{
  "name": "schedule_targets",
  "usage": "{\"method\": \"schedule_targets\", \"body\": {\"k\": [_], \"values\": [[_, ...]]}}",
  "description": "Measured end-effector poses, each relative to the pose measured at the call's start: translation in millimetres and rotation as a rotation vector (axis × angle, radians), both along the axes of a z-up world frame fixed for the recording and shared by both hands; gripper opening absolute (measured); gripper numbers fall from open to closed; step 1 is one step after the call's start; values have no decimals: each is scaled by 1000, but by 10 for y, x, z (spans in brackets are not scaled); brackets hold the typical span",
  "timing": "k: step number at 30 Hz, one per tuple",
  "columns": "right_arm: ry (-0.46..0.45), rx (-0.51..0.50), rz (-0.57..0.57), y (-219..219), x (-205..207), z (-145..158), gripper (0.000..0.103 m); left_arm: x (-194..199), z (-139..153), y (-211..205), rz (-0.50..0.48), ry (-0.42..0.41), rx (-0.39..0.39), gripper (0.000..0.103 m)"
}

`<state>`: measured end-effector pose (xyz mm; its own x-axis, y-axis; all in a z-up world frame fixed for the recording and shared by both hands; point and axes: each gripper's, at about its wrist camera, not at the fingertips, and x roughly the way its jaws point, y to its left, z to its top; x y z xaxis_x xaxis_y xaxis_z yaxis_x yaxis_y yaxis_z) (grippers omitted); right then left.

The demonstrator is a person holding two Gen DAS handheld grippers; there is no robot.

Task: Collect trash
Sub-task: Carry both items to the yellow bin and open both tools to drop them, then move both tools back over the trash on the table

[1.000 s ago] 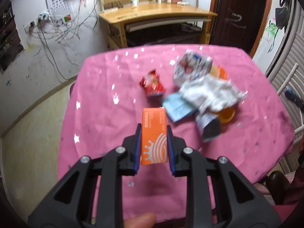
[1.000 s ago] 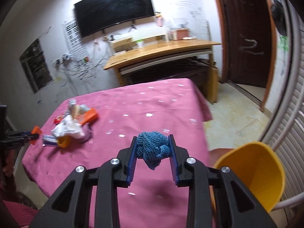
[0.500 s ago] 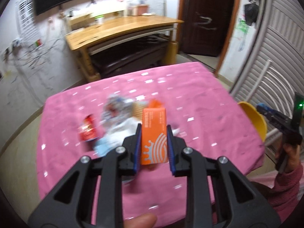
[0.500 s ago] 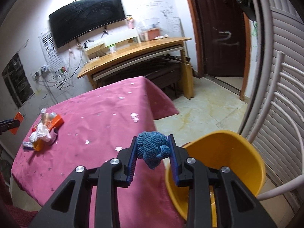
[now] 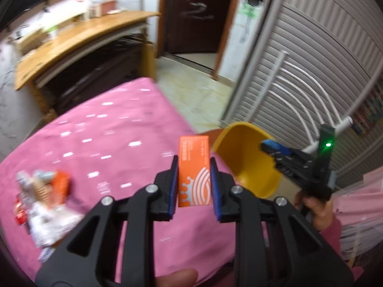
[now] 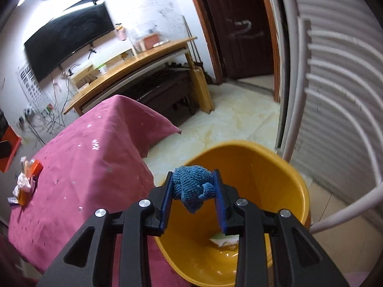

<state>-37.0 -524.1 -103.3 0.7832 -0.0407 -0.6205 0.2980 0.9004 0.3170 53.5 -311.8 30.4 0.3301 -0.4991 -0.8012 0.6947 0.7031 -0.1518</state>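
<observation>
The left tool (image 5: 194, 181) is gripping an orange box (image 5: 194, 170) between its two blue pads, and the box is standing upright in the grip. It is hanging above the near right part of the table (image 5: 115, 129), which is wearing a pink cloth with white stars. Just beyond the box, off the right edge of the table, a yellow bin (image 5: 246, 165) is standing on the floor.

The right tool (image 6: 193, 191) is closed on a crumpled blue cloth (image 6: 192, 189), and it is hovering right over the open mouth of the yellow bin (image 6: 282, 181). A piece of white paper (image 6: 223, 240) is already lying at the bottom of the bin.

On the far left side of the table (image 6: 95, 167), a small pile of trash (image 6: 25, 181) is lying, with white paper and orange wrappers in it. In the left view the same pile (image 5: 45, 201) is looking blurred, so its pieces are hard to tell apart.
</observation>
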Motion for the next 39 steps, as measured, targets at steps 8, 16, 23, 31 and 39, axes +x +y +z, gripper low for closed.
{"method": "schedule_targets", "body": {"k": [8,16,23,31,39], "values": [[-12,26,-65,-217,-118,-63,56,-61,-351,-893,-92,93,20,22],[-40,76,-133,-450,-235,-88,59,-150,-446,-1401,-141,89,61,36],[-58,97,-145,-499,-269,-86,59,-218,-402,-1430,-145,68,55,49],[-77,76,-105,-338,-221,-7,59,-168,-217,-978,-85,38,21,50],[-131,18,-9,115,-115,222,59,-107,32,-301,17,-57,-5,70]]}}
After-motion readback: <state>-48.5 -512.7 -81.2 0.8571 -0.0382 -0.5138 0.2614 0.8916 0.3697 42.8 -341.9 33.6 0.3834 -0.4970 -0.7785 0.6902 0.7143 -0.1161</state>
